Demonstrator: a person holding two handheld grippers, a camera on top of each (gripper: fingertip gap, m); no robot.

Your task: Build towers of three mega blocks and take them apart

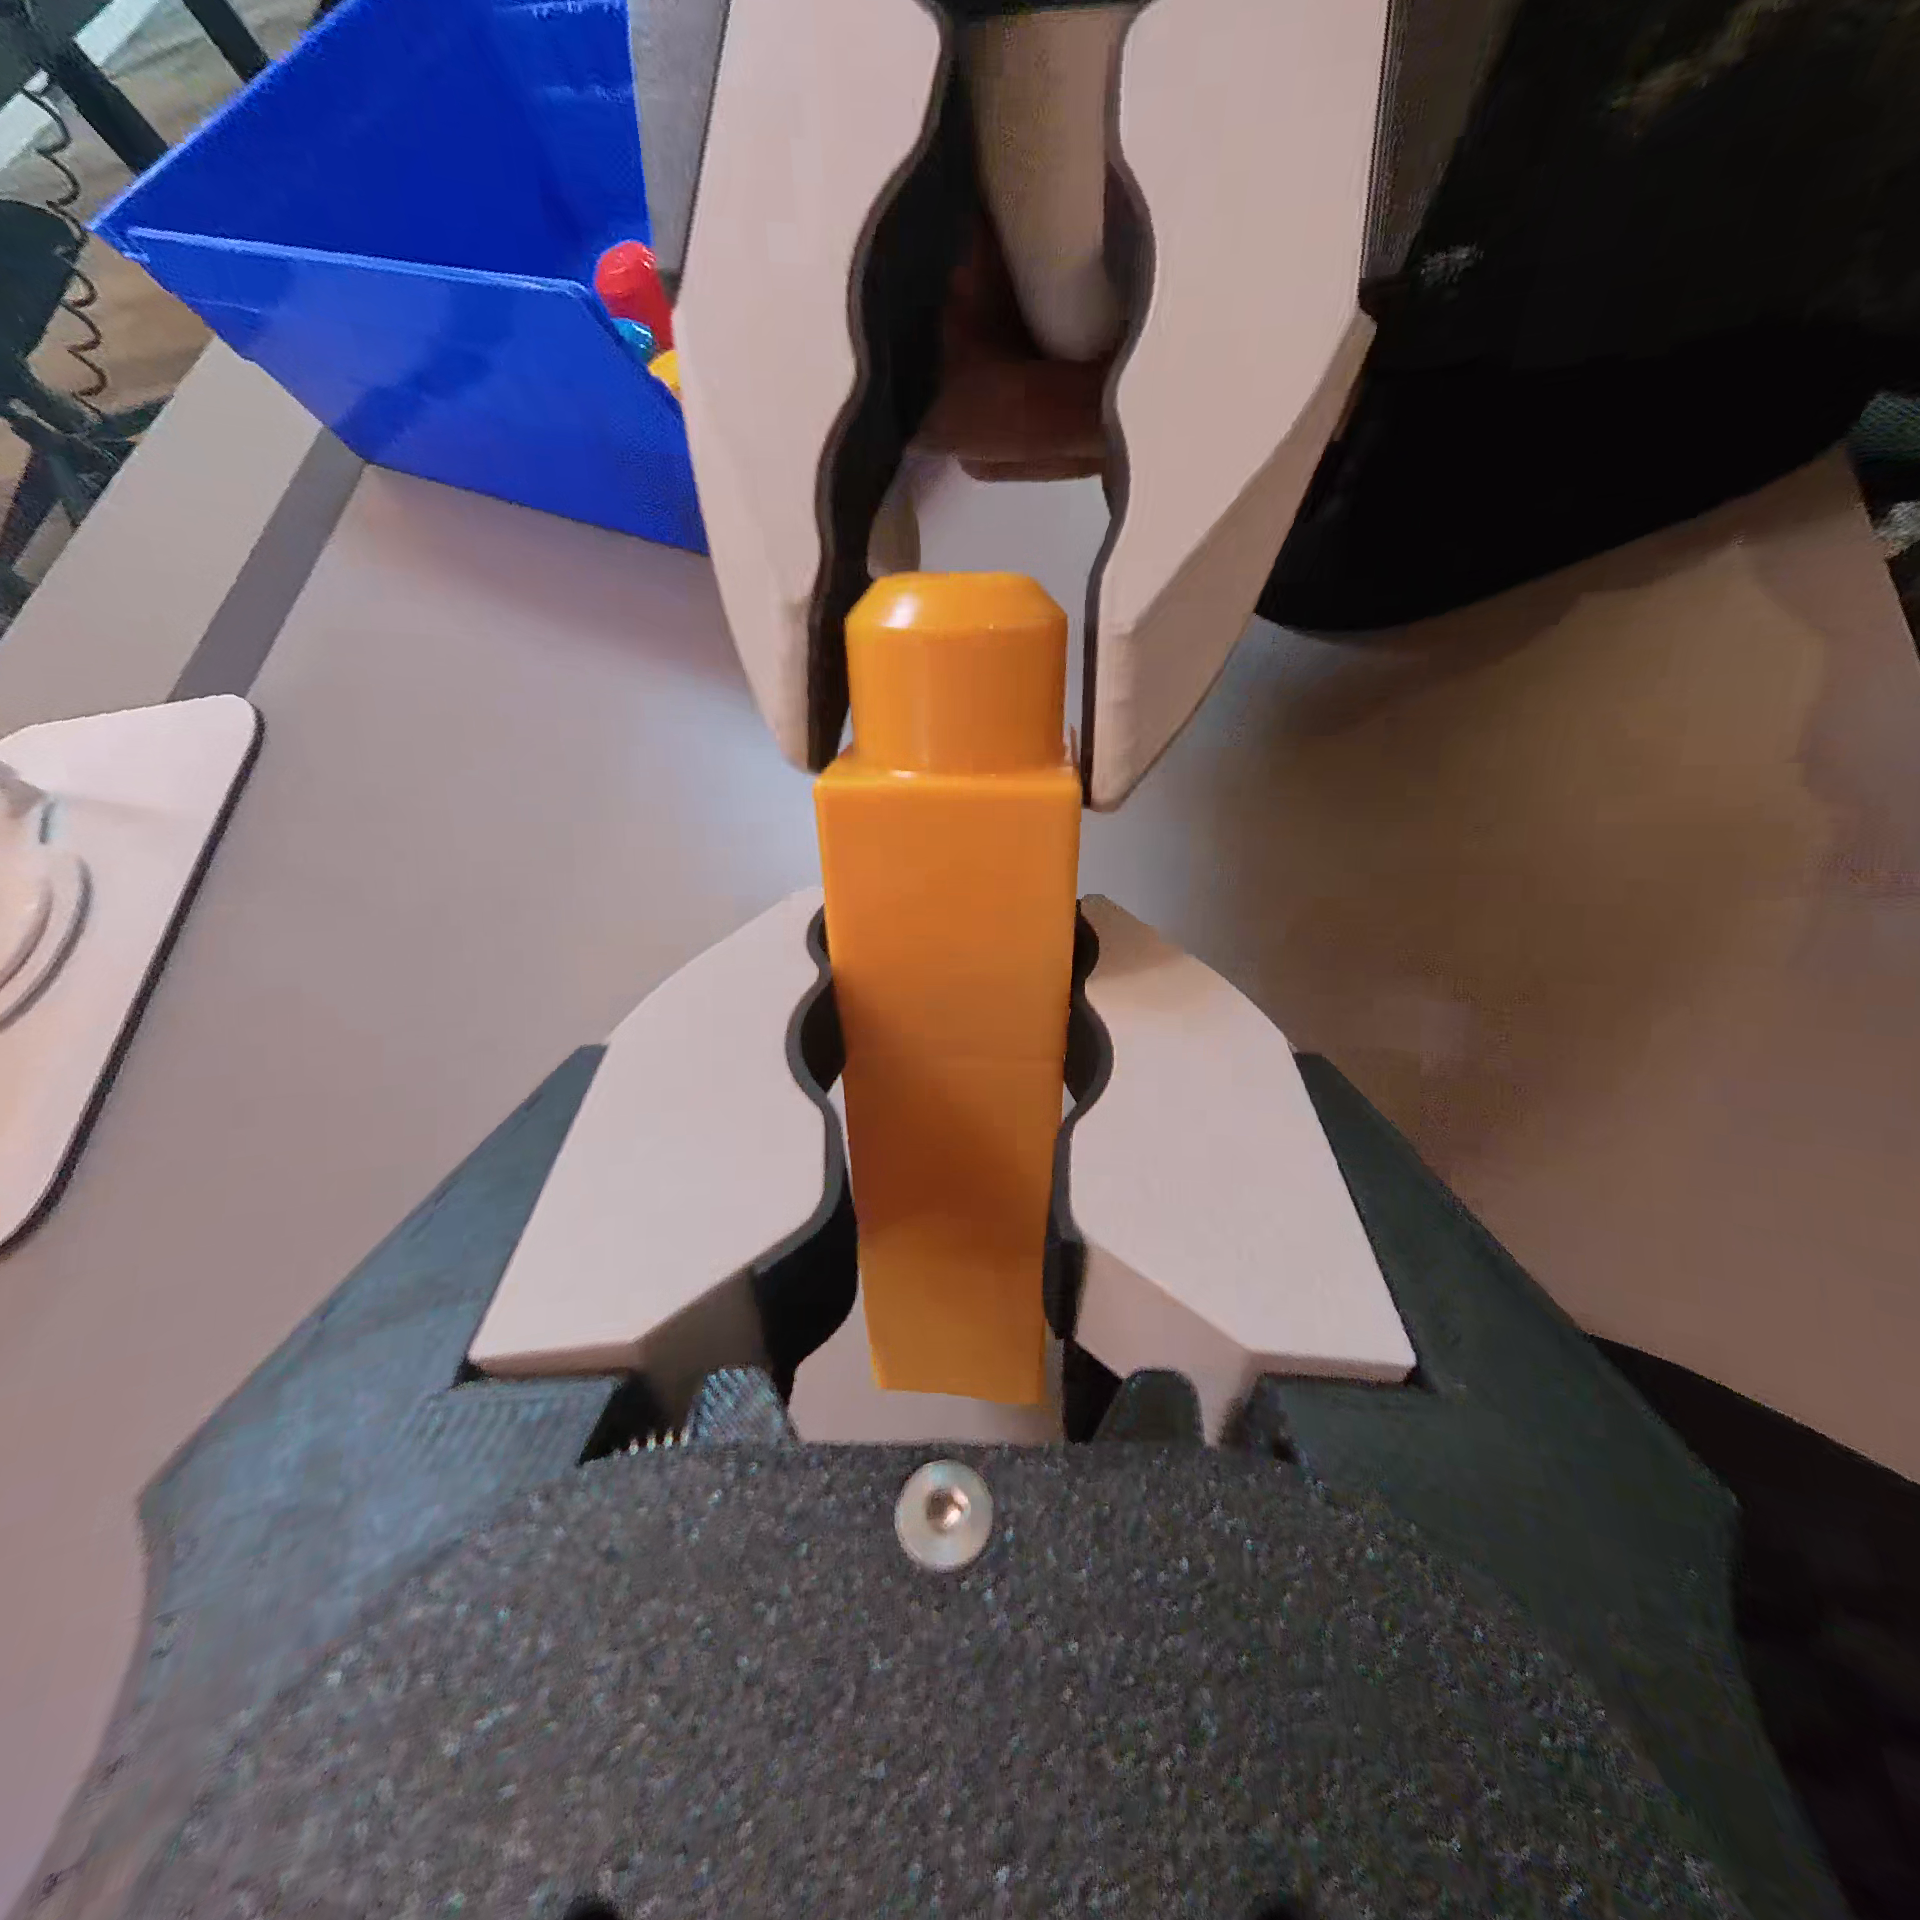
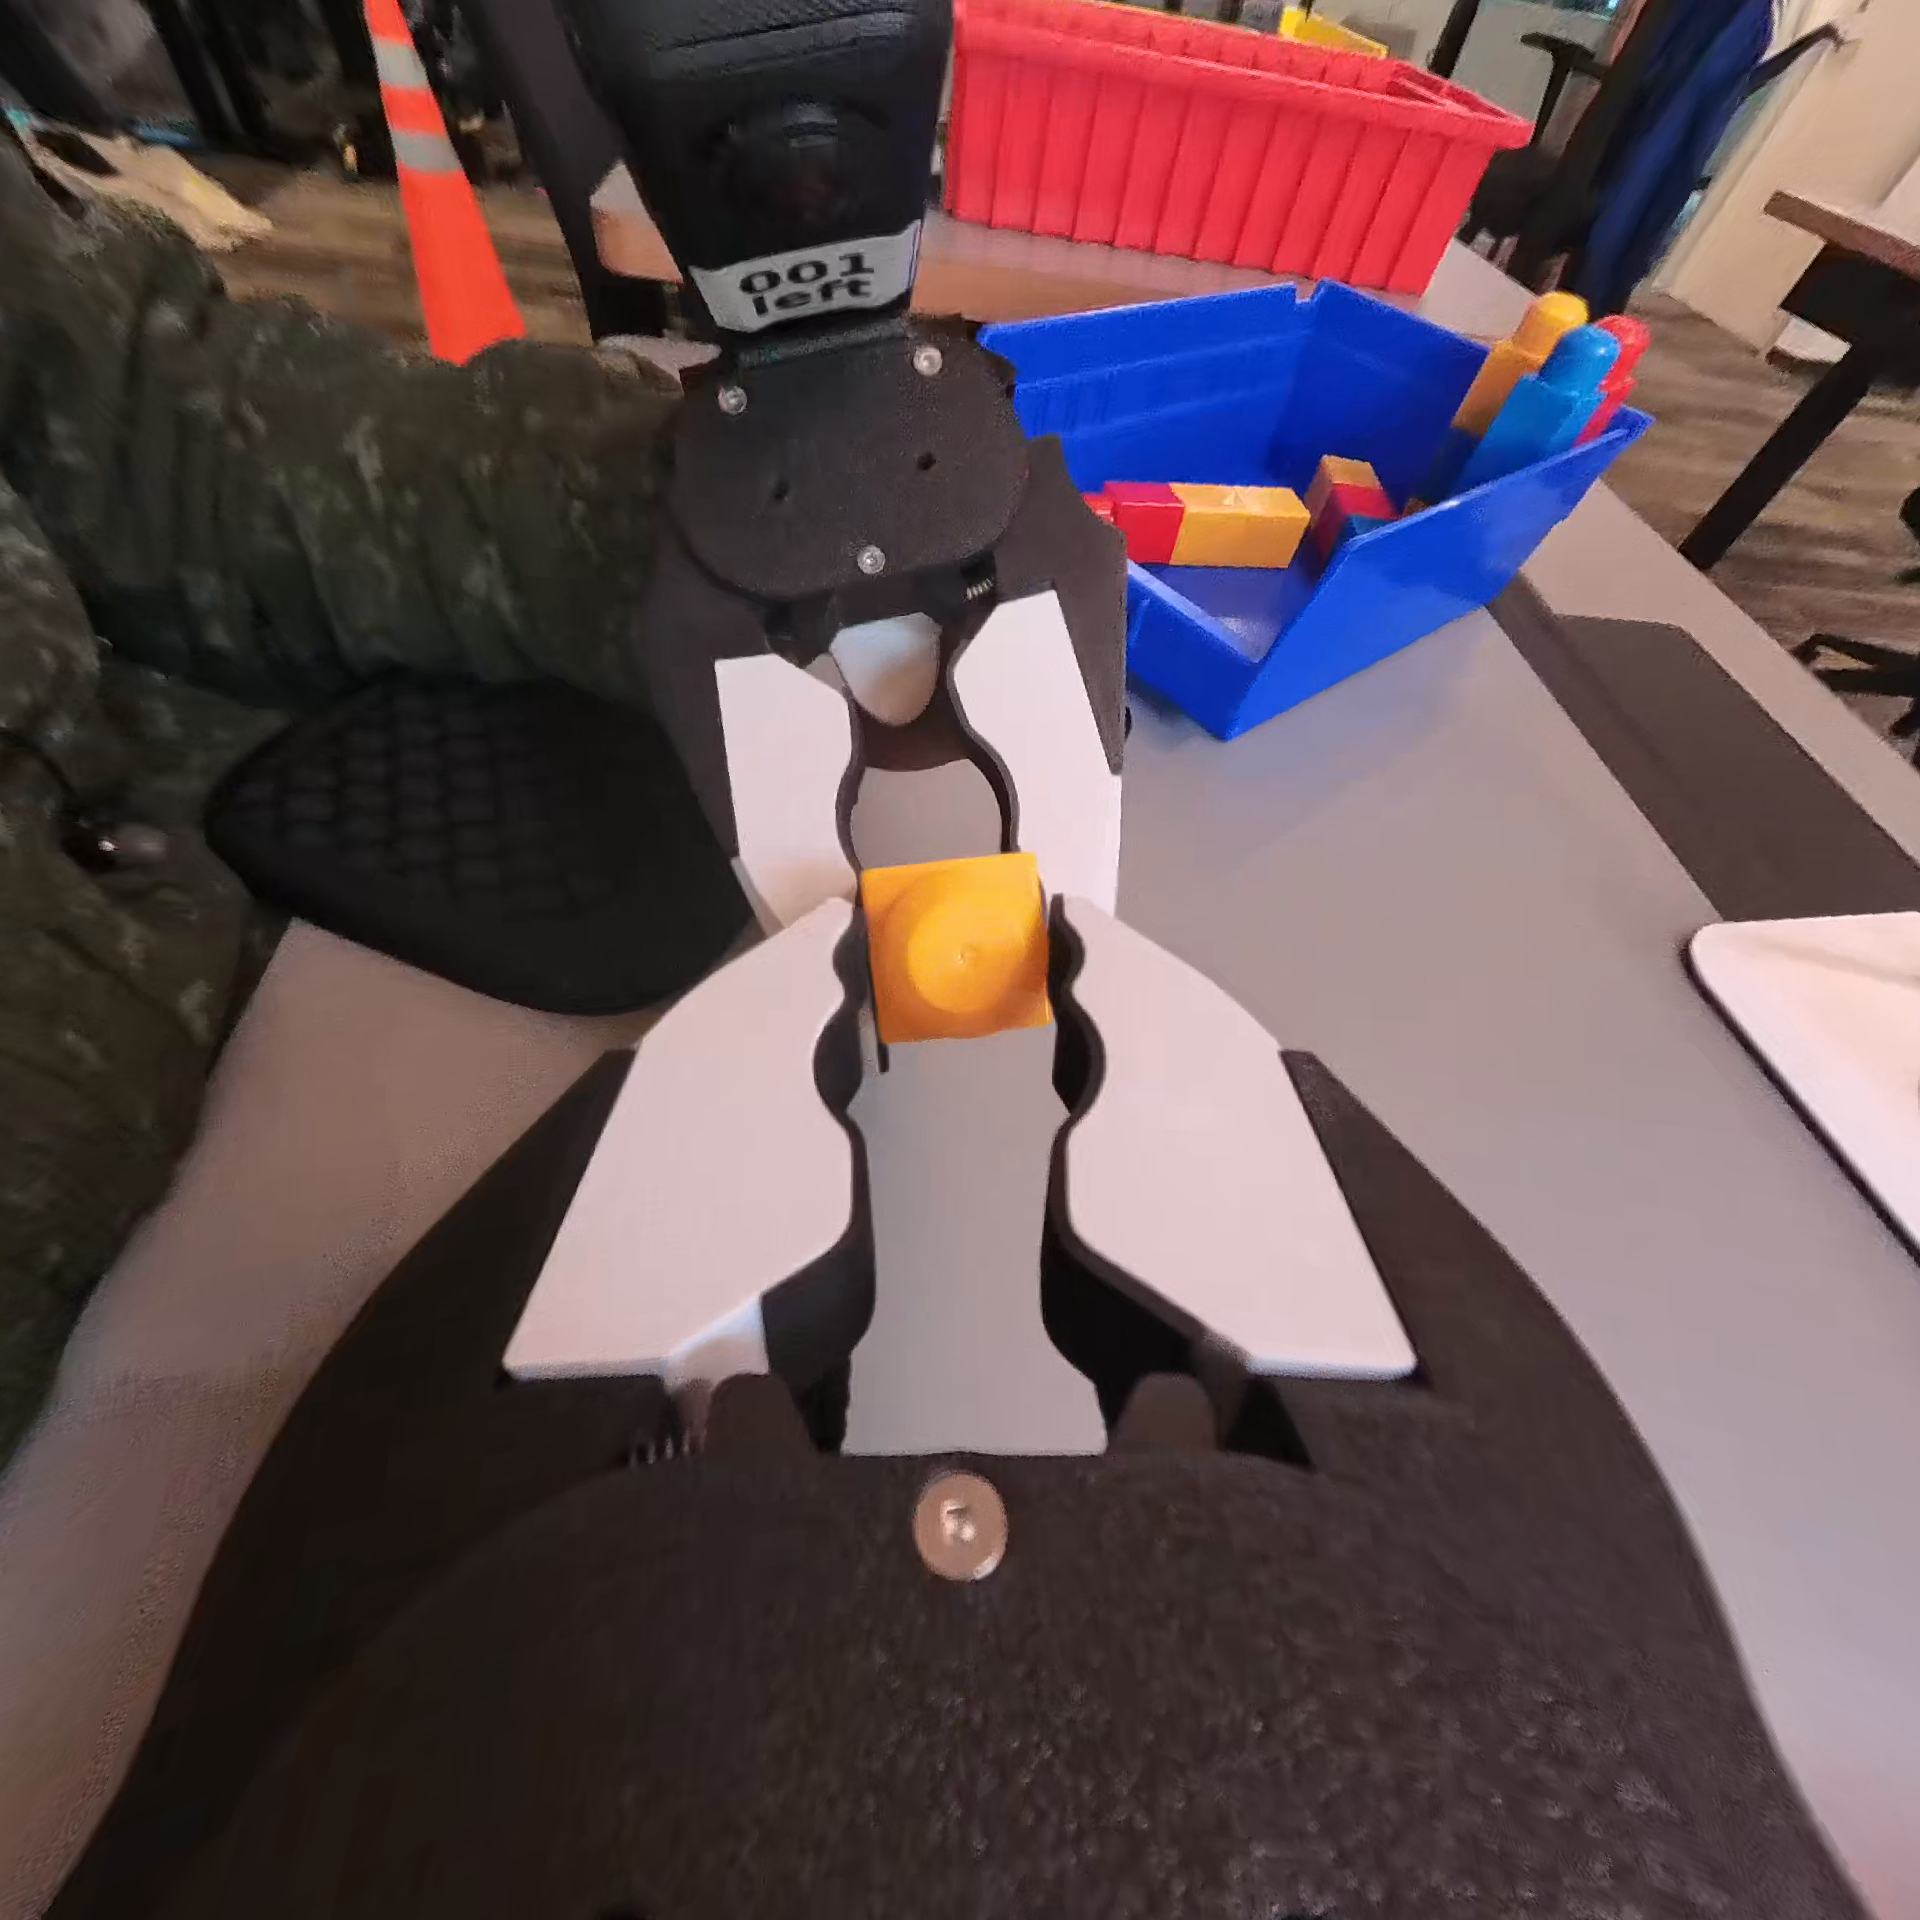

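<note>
An orange tower of mega blocks [image 1: 951, 1039] lies lengthwise between the fingers of my left gripper [image 1: 951, 925], which is shut on it above the grey table. The tower's stud end points away from the left wrist camera. My right gripper [image 1: 956, 774] comes in from the opposite side, and its fingertips clamp the stud end. In the right wrist view the orange tower [image 2: 956, 961] shows end-on, stud toward the camera, between the tips of my right gripper [image 2: 956, 971]. My left gripper [image 2: 935, 873] holds it from behind.
A blue bin [image 2: 1351, 644] with several red, yellow and blue blocks [image 2: 1236, 525] stands on the table beyond the grippers; it also shows in the left wrist view [image 1: 416, 343]. A white mat [image 2: 1818, 1039] lies at the table's side. A red crate [image 2: 1195, 177] and an orange cone [image 2: 436, 208] stand farther back. The gap from one gripper's tips to the other's is roughly 5 centimeters.
</note>
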